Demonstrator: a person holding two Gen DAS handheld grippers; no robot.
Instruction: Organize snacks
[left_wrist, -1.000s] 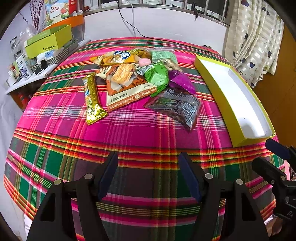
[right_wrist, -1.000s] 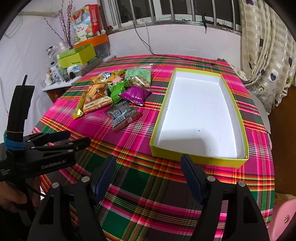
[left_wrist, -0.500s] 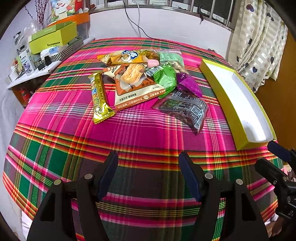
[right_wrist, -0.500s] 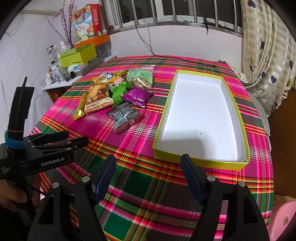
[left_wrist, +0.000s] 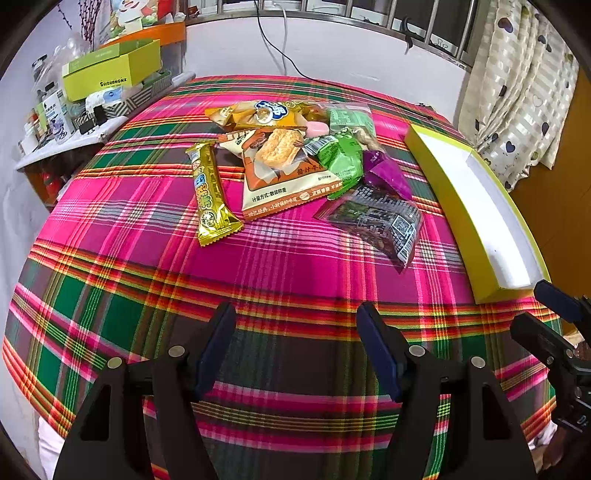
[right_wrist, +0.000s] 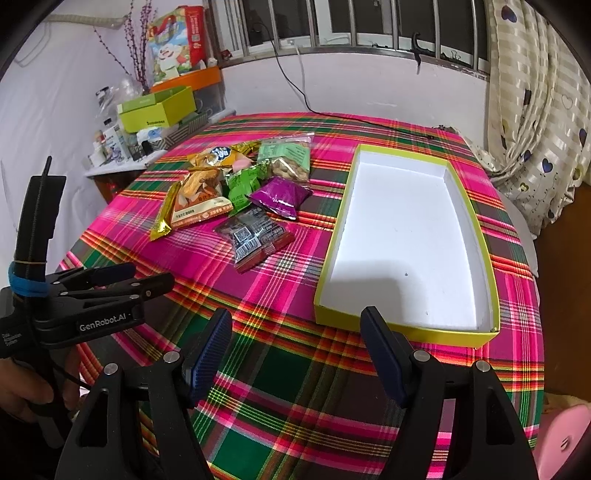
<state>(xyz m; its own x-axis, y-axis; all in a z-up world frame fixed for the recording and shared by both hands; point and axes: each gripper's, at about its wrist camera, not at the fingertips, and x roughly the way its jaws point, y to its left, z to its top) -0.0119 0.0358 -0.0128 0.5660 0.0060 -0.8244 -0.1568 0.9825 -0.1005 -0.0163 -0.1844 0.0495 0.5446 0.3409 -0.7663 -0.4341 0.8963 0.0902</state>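
1. Here, the left gripper (left_wrist: 295, 347) hangs over the near edge of the plaid tablecloth (left_wrist: 147, 221), its blue-padded jaws spread wide with nothing between them.
2. The right gripper (right_wrist: 295, 350) is likewise released, jaws apart and empty, above the cloth just short of the tray's near wall.
3. In the left wrist view the snack pile sits around 12 o'clock: a gold wrapped bar (left_wrist: 210, 194) at 11 o'clock, an orange-and-white cracker bag (left_wrist: 280, 170) beside it, and a yellow bag with a blue logo (left_wrist: 258, 114) behind.
4. A green packet (left_wrist: 341, 162) overlaps the cracker bag's right edge; a purple packet (left_wrist: 386, 173) lies just right of it, with a clear bag with a green label (left_wrist: 349, 118) further back.
5. A dark clear-wrapped packet with a barcode (left_wrist: 376, 221) lies nearest, at 1 o'clock, apart from the tray.
6. The yellow-green tray with a white inside (right_wrist: 476, 225) holds nothing and lies at 1 o'clock in the right wrist view, well right of the snacks.
7. A person's hand (right_wrist: 26, 391) grips the left gripper's handle at 8 o'clock there.
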